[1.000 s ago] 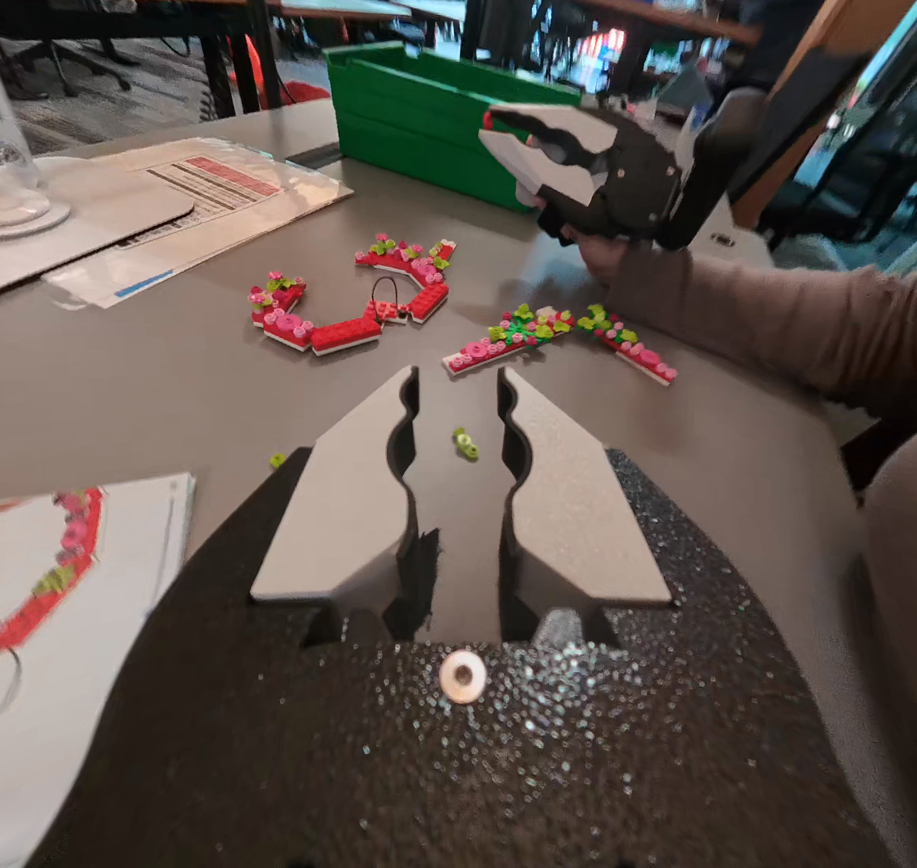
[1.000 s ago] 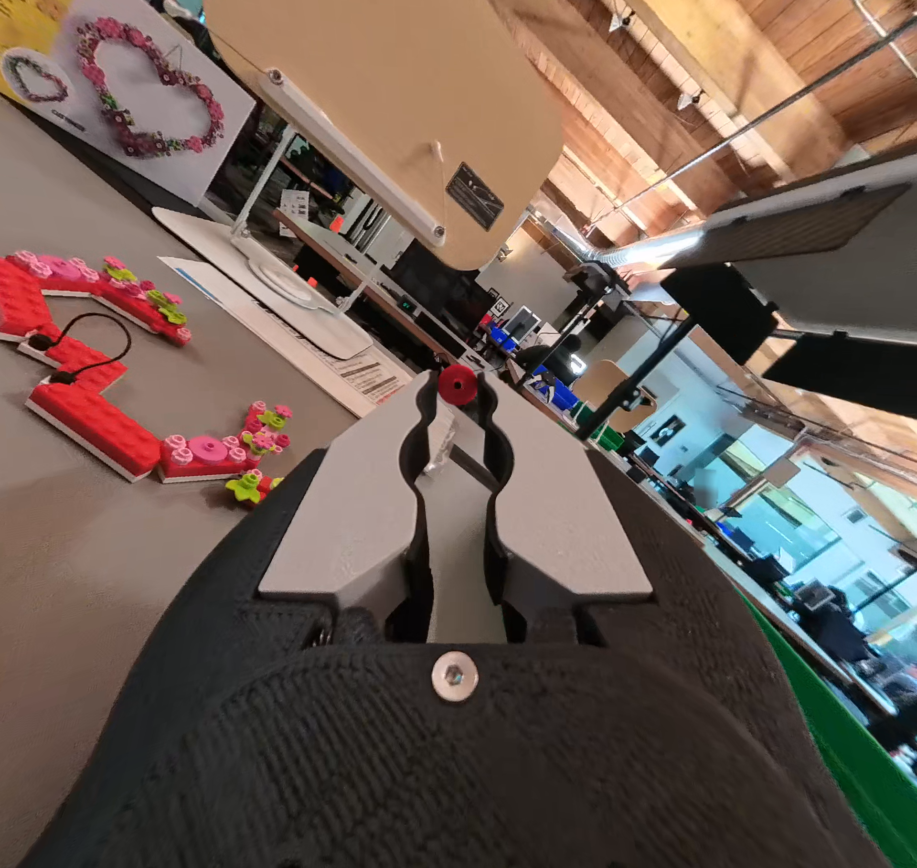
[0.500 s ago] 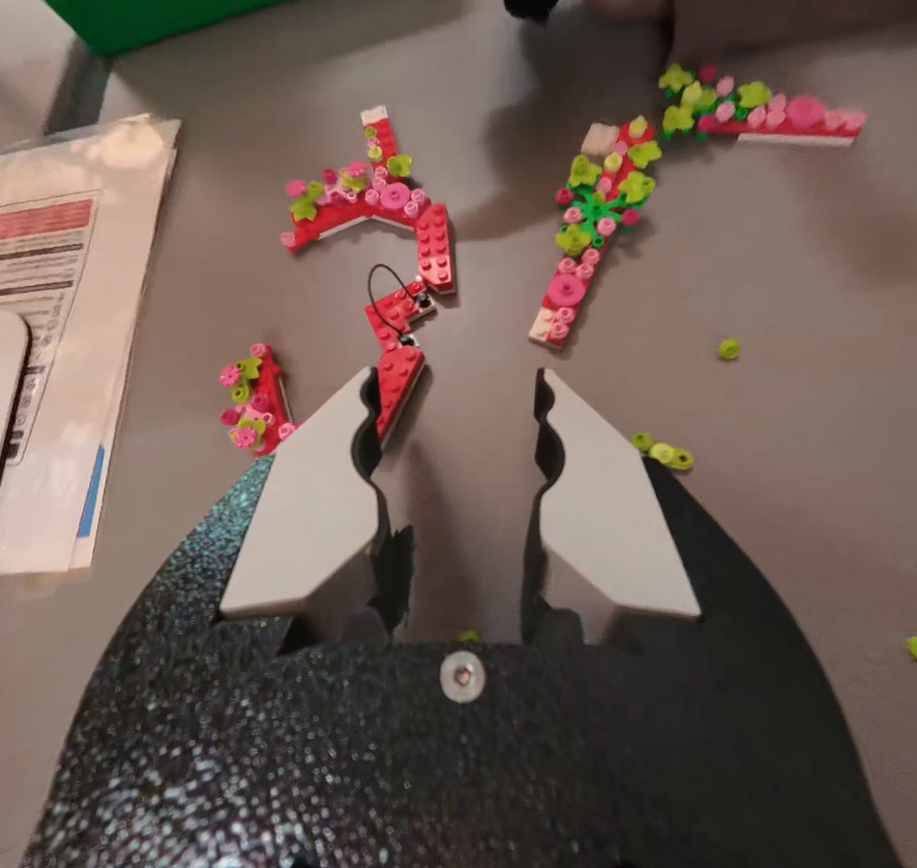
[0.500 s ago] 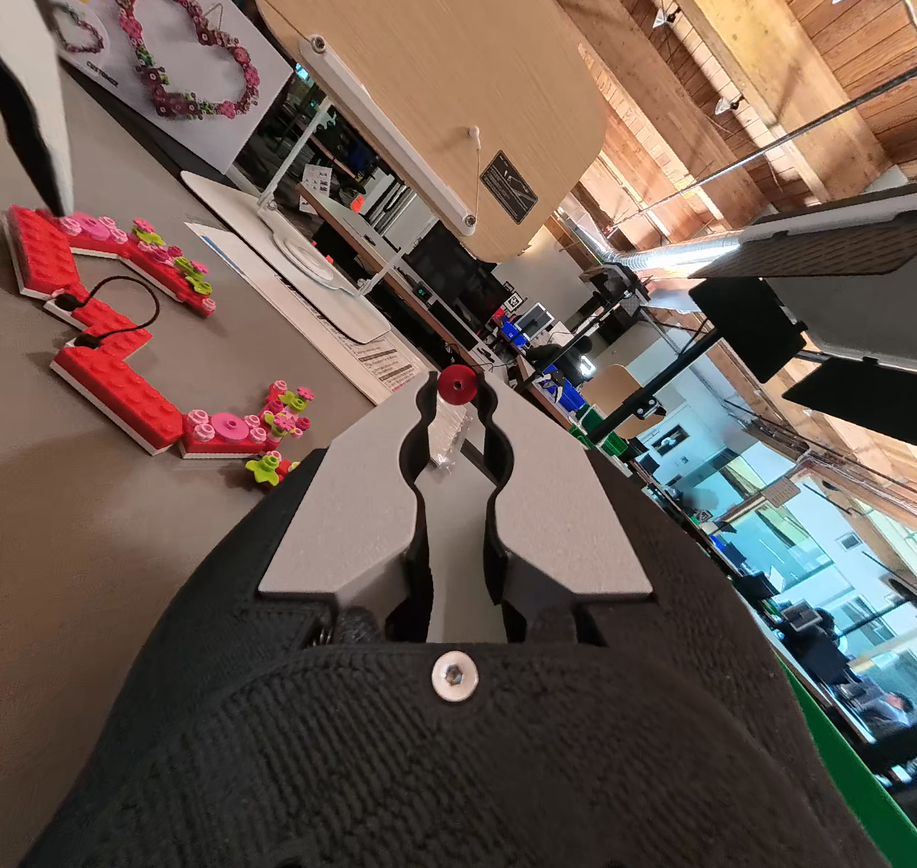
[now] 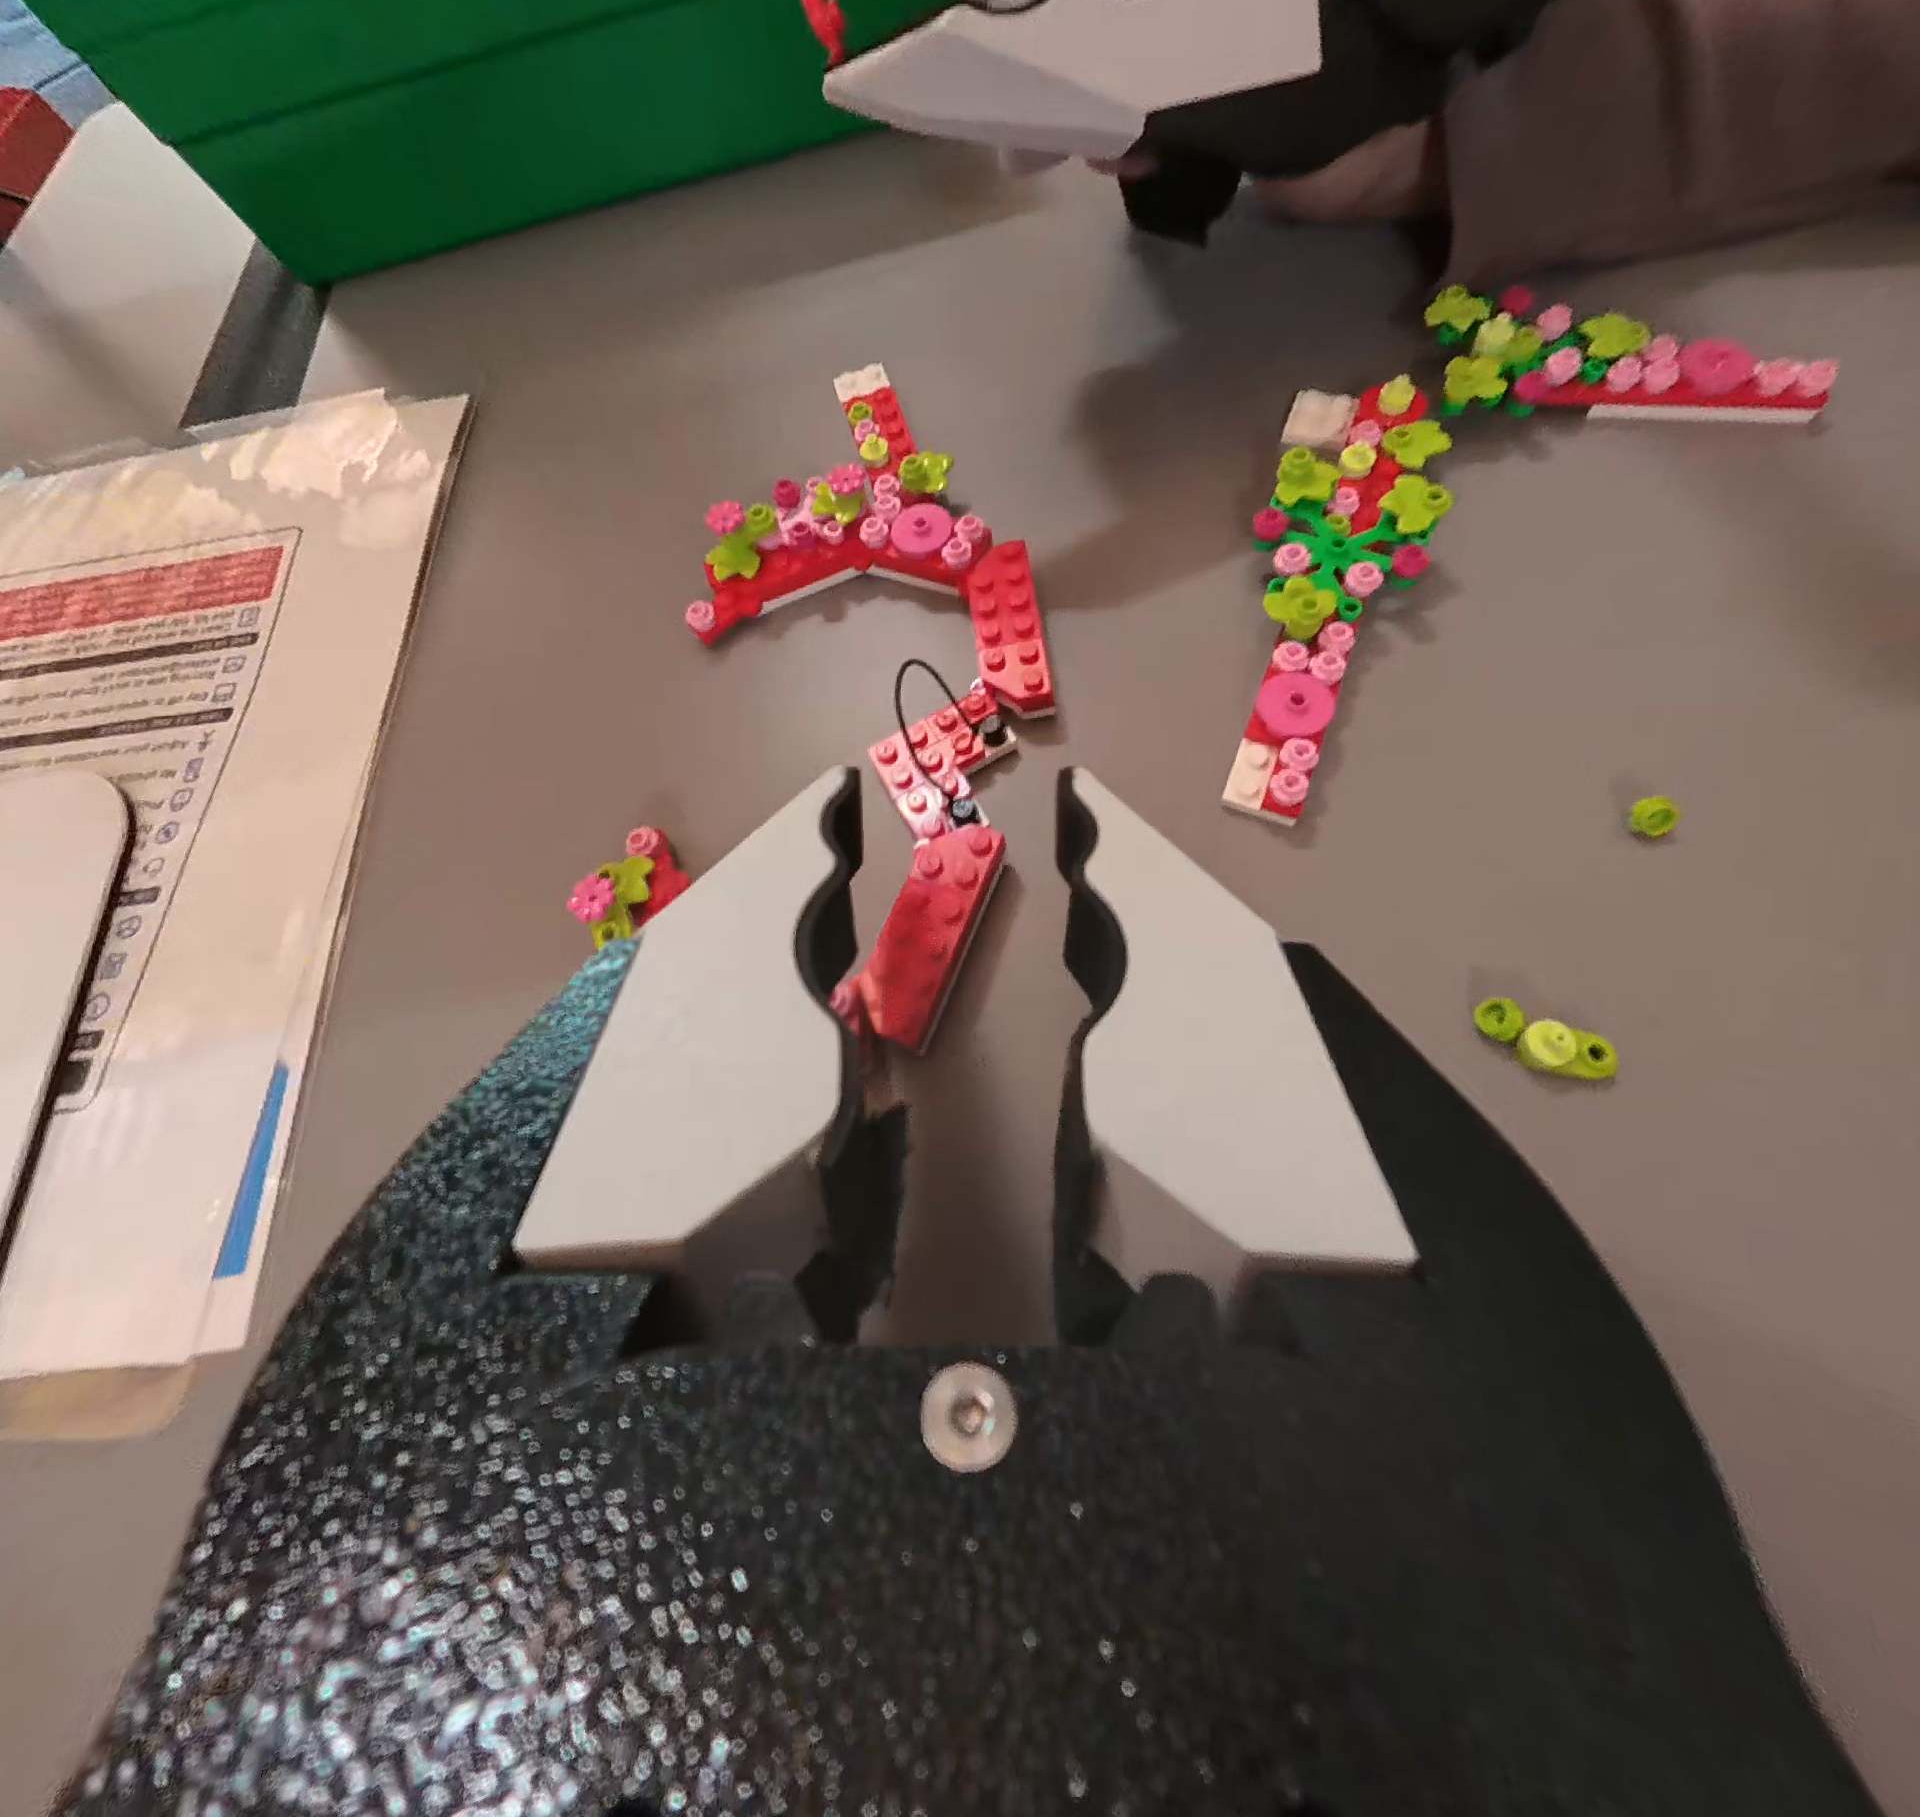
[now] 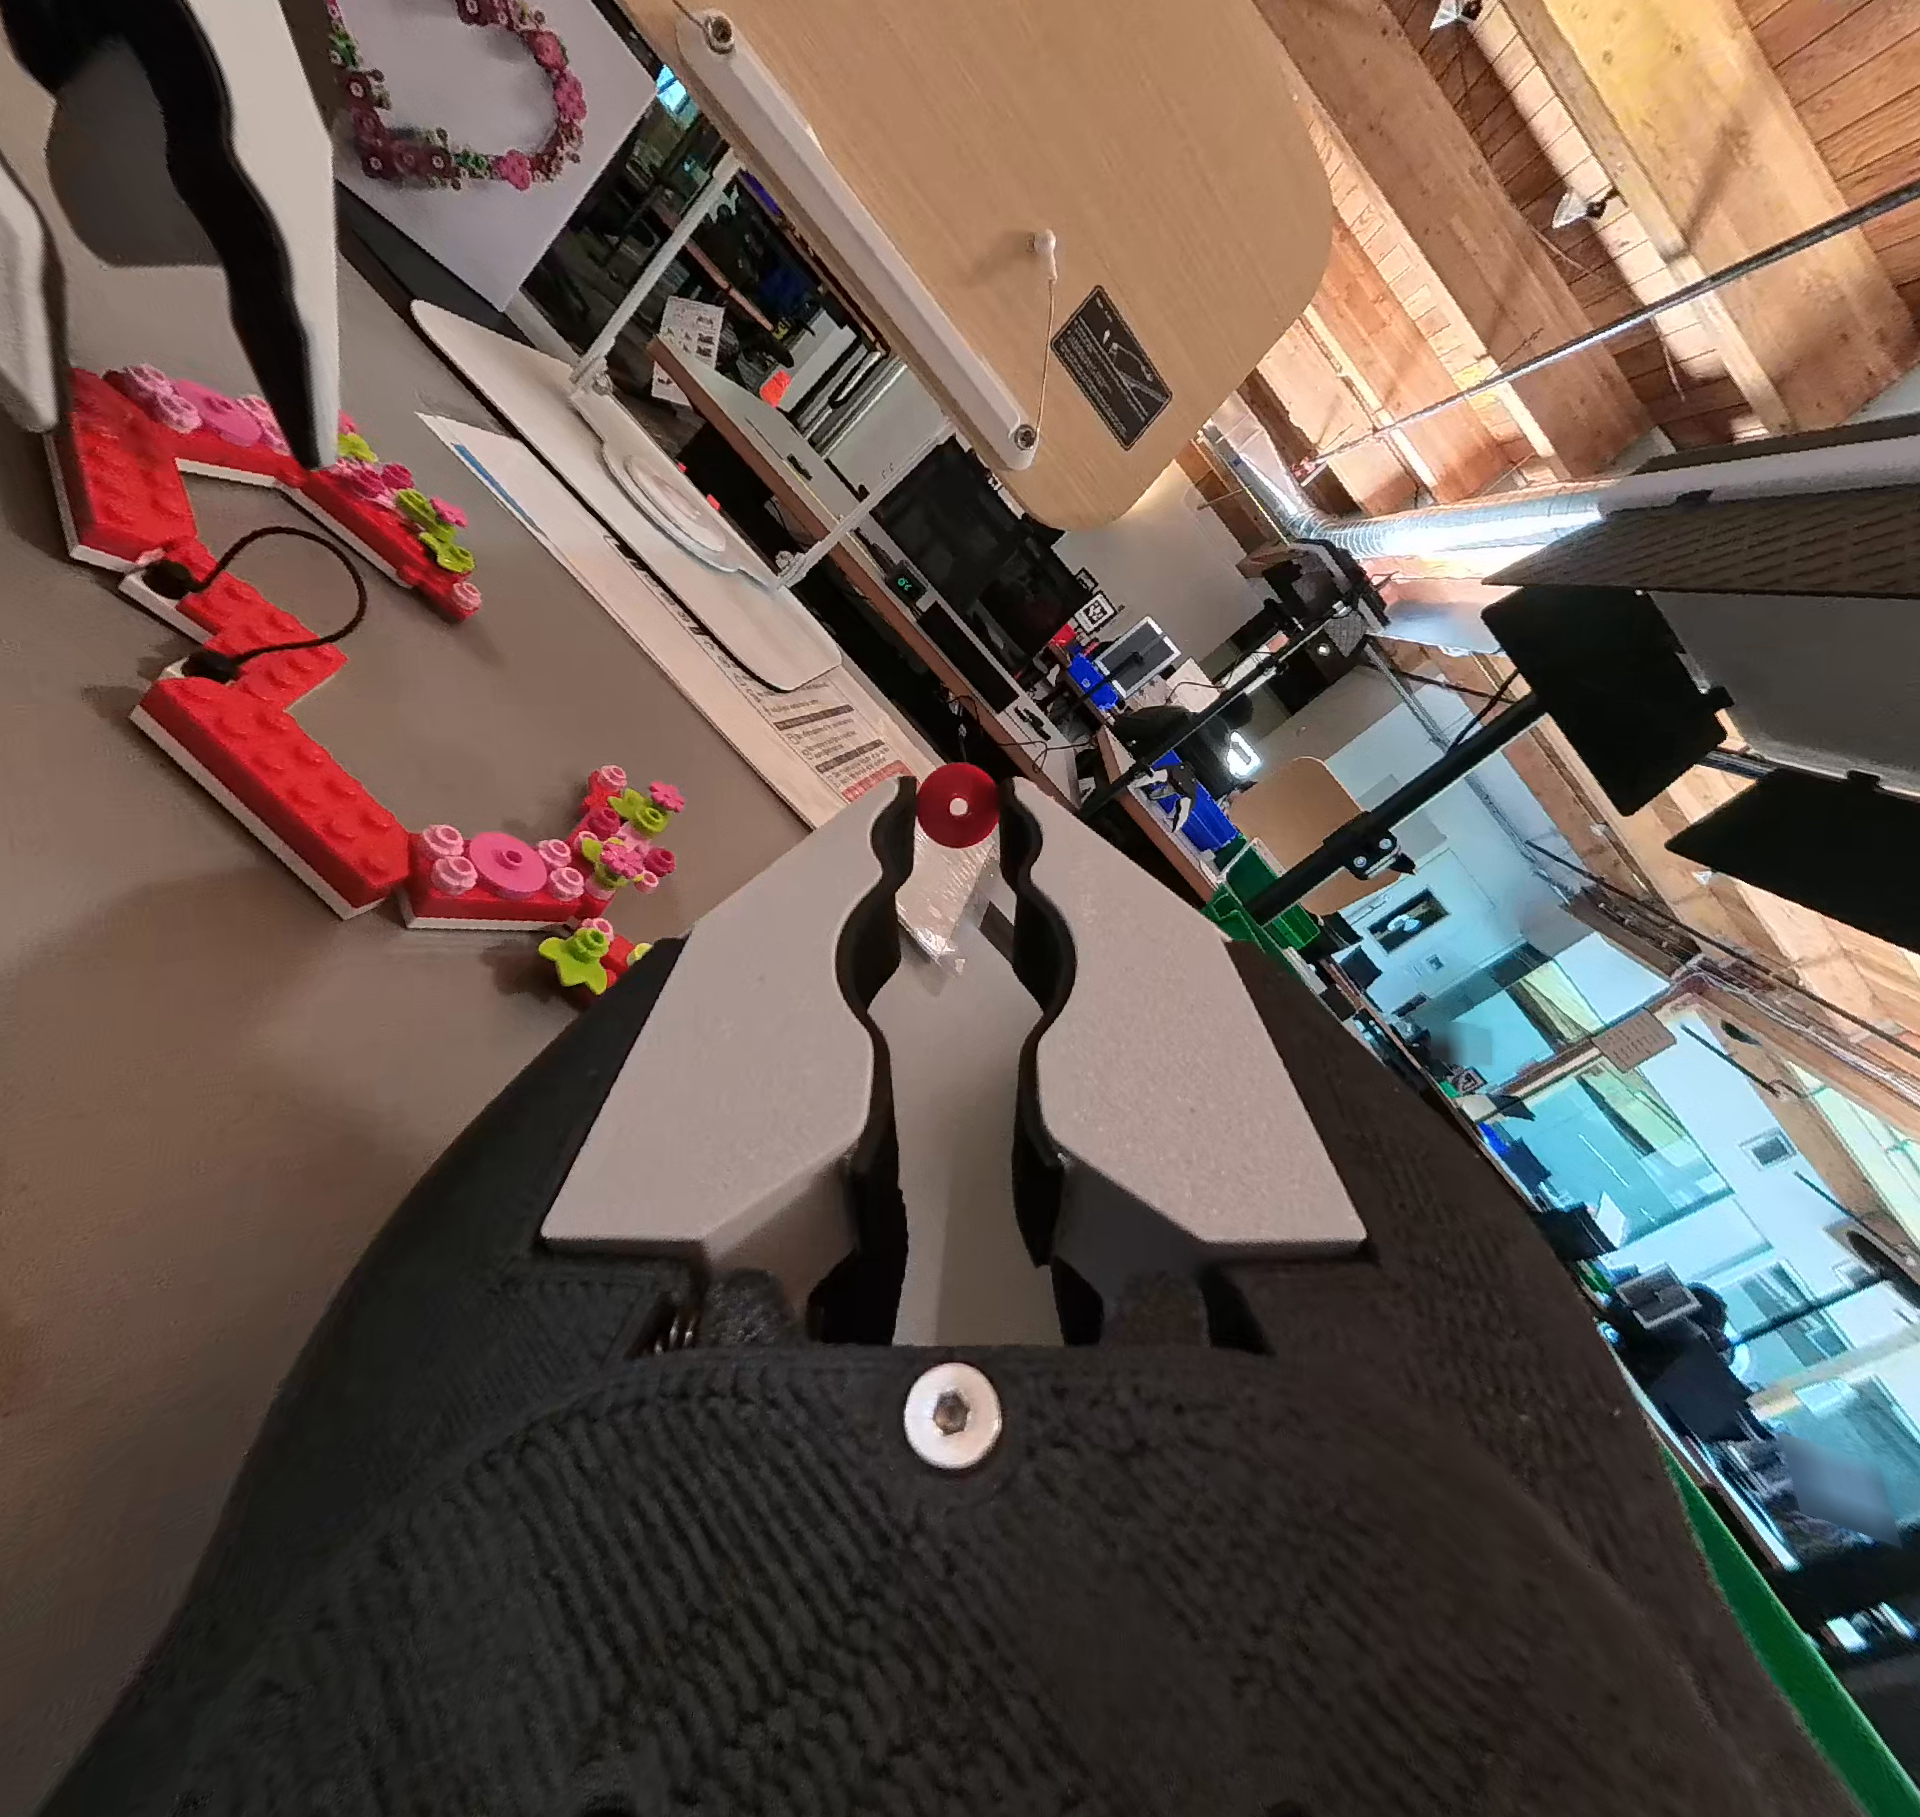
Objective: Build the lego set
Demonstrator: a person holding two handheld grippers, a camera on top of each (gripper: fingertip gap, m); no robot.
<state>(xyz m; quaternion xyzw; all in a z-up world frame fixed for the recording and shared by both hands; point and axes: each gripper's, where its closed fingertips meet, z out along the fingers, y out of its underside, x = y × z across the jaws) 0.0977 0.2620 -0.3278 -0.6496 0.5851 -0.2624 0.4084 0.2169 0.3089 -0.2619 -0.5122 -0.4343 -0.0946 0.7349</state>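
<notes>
Between the spread fingers of the left gripper (image 5: 958,811), which hangs open over the grey table (image 5: 1558,1196) grasping nothing, lies the plain red end of the red angled lego section (image 5: 940,926). That end sits close against the inner edge of the left finger; whether it touches cannot be told. Just beyond it on the same section, a thin black cord loop (image 5: 920,692) rises from the studs, and past the loop the section bends into a flowered arc (image 5: 847,541) of pink and lime pieces. Left of the red angled lego section, partly hidden by the gripper's finger, is a small cluster of pink and lime flowers (image 5: 623,884), and farther left a printed sheet in a plastic sleeve (image 5: 208,728). To the right of the section, well apart, lie a few loose lime pieces (image 5: 1545,1037), then a long flowered strip (image 5: 1335,583) and a second strip (image 5: 1652,370) beyond it. Farthest back stands a green bin (image 5: 447,74).

The right gripper (image 6: 956,811) is held above the table near the bin, clenched on a small red round piece (image 6: 957,805) pinched at its fingertips. From its camera the red angled lego section (image 6: 265,770) shows to the left, with a picture of a flower heart (image 6: 457,63) standing behind.
</notes>
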